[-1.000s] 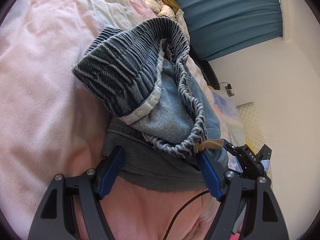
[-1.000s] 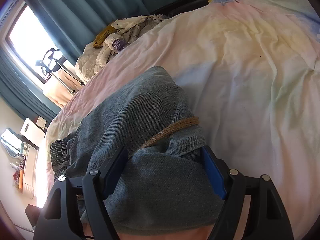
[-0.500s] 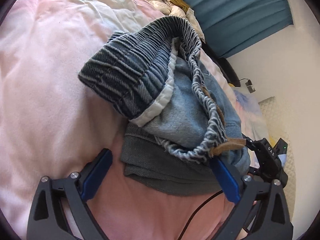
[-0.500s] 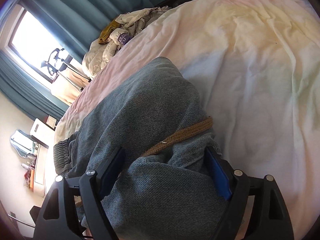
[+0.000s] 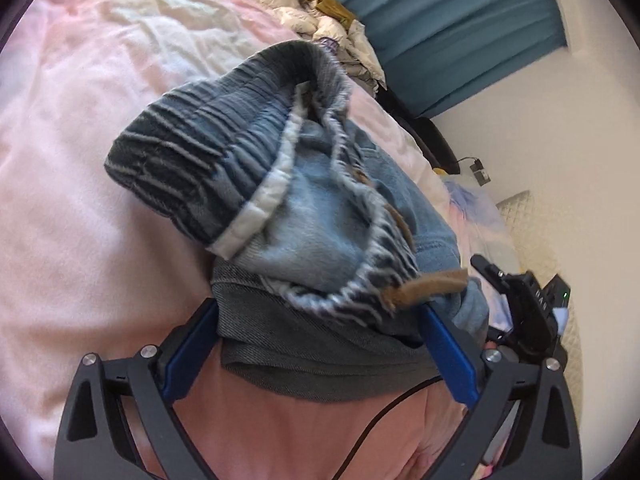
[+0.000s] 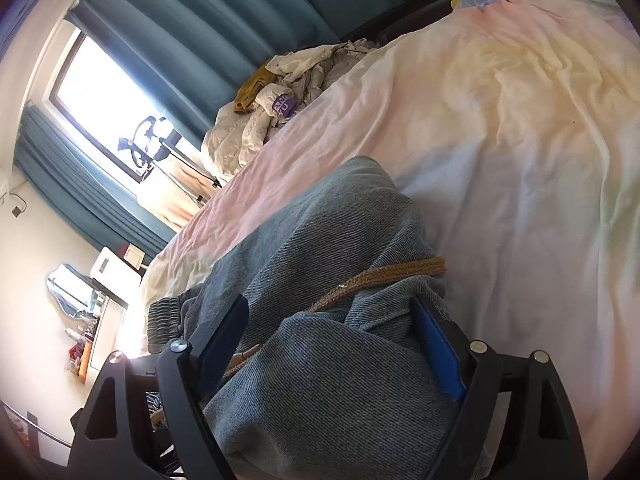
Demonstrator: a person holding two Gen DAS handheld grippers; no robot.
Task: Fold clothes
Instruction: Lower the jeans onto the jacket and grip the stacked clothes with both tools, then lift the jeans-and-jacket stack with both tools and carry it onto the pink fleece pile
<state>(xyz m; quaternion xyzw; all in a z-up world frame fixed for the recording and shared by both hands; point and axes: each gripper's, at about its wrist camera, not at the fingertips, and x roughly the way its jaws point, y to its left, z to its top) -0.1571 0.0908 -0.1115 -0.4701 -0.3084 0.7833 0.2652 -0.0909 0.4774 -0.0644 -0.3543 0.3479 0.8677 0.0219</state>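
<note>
Denim shorts (image 5: 320, 232) lie bundled on the pink bed (image 5: 80, 200) in the left wrist view; the left gripper (image 5: 320, 344) has just spread its jaws, which straddle the folded edge, seemingly without pinching. From the right wrist, the right gripper (image 6: 332, 344) also spread, cloth between. A fold looks just released; next, regrasp an edge.

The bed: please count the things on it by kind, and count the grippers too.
Folded jeans: 1
Brown drawstring: 1
Heap of pale clothes at the far edge of the bed: 1
Grippers: 2, left gripper and right gripper
Total: 5
</note>
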